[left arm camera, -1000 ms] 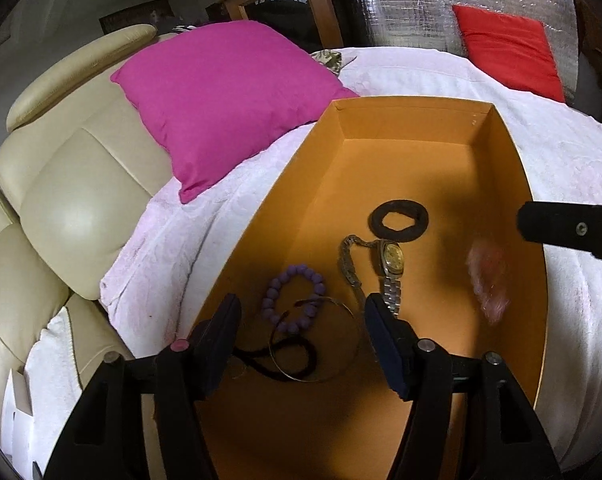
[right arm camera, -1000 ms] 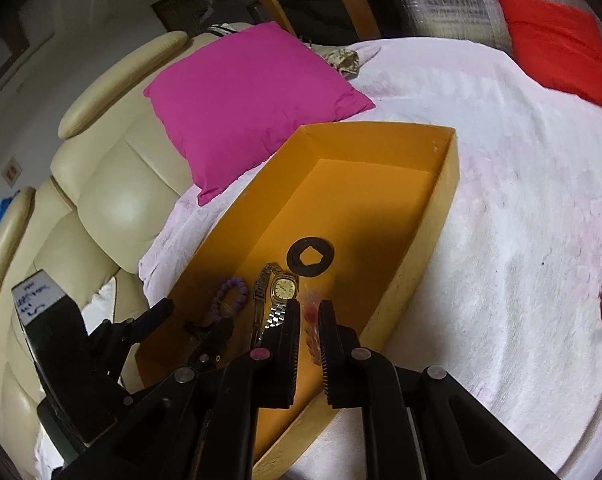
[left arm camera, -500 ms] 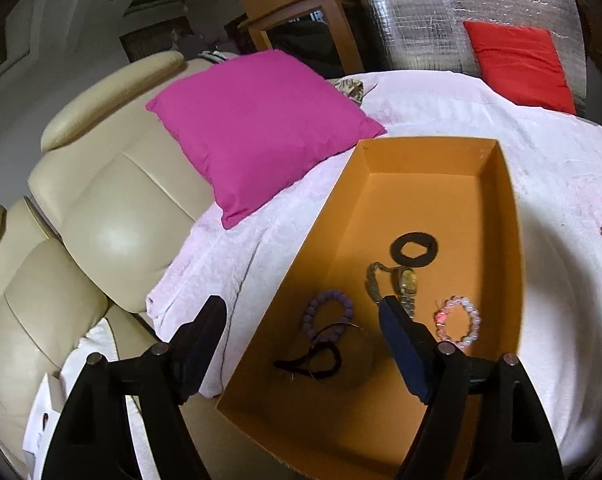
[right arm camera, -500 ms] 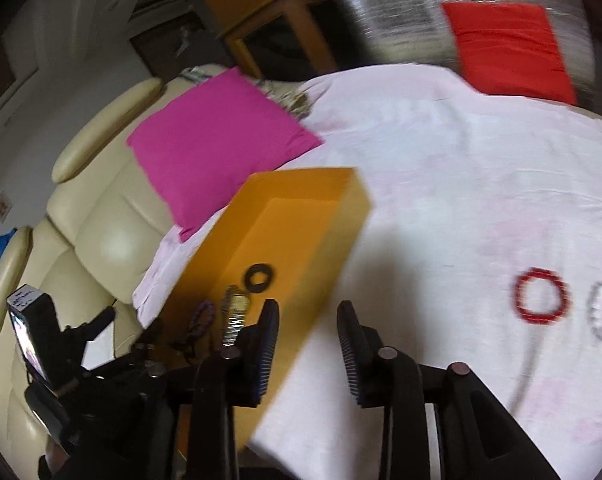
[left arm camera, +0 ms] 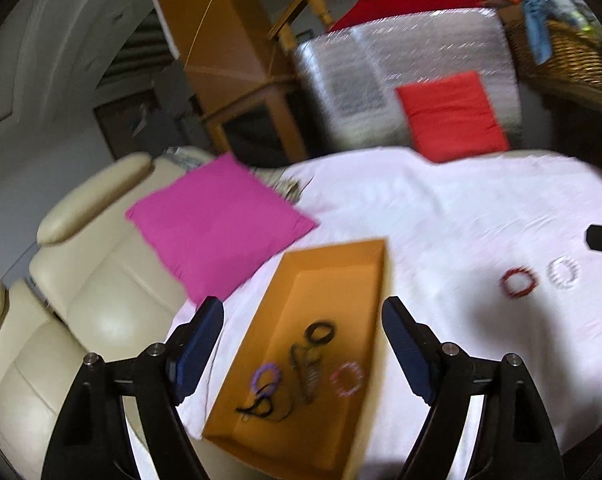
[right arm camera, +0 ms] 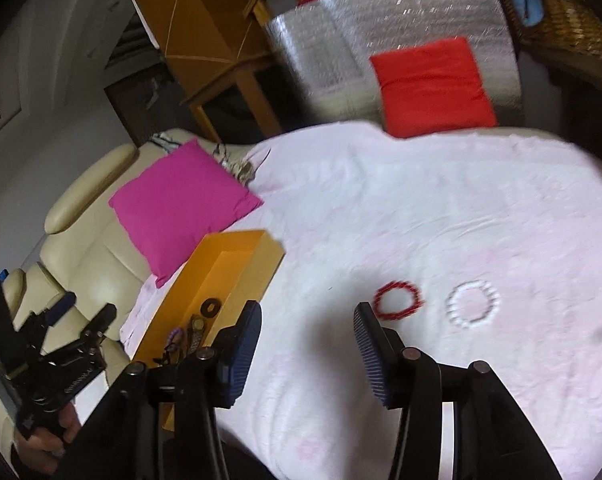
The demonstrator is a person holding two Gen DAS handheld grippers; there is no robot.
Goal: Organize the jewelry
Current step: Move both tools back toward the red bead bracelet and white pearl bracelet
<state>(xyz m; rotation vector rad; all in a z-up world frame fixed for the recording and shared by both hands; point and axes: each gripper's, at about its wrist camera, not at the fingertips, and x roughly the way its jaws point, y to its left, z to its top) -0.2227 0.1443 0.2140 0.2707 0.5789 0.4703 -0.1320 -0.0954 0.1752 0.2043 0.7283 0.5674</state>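
Orange box (left arm camera: pixel 375 264) on the pale pink bedspread (right arm camera: pixel 421 208), holding a purple bracelet (left arm camera: pixel 266 376), watch (left arm camera: pixel 307 372), black ring (left arm camera: pixel 321 331) and pink bead bracelet (left arm camera: pixel 347 378). Right of the box, well apart, lie a red bracelet (right arm camera: pixel 399 301) and a white bracelet (right arm camera: pixel 473 304). Left gripper (left arm camera: pixel 303 354) and right gripper (right arm camera: pixel 307 350): jaws opening, nothing between. A magenta cushion (left arm camera: pixel 217 224) lies left of the box; a red cushion (right arm camera: pixel 431 86) beyond it.

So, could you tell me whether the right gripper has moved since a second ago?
Yes. The right gripper has swung rightward off the orange box, toward the red bracelet, jaws opening and empty.
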